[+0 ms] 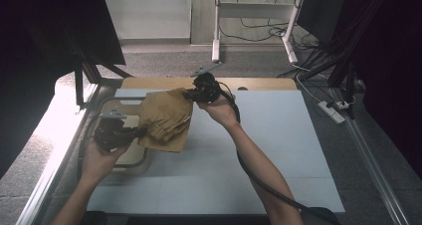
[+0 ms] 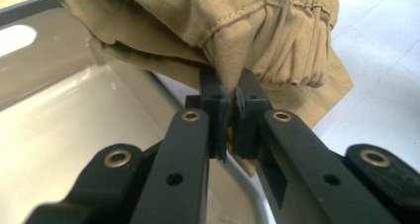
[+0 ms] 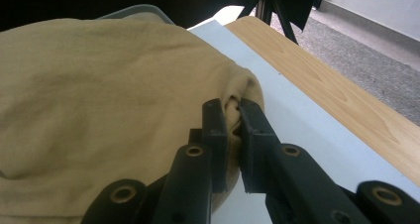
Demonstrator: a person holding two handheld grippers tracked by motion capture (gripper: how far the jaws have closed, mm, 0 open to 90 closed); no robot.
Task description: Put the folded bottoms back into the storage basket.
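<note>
Left gripper (image 2: 232,116) clenched on tan garment (image 1: 164,118) near its gathered cuff; right gripper (image 3: 234,130) clenched on another fold. Garment lifted partly over grey tray (image 2: 74,115) at desk (image 1: 278,135) edge, hem trailing.

The tan garment (image 1: 164,118) hides much of the tray (image 1: 130,158) beneath it.

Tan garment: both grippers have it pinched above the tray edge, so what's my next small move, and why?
Probably draw the left gripper and right gripper apart to spread the tan garment. Both are shut on its fabric, it hangs bunched and folded between them, partly over the grey tray, and the pale mat alongside lies bare for laying it flat.
</note>
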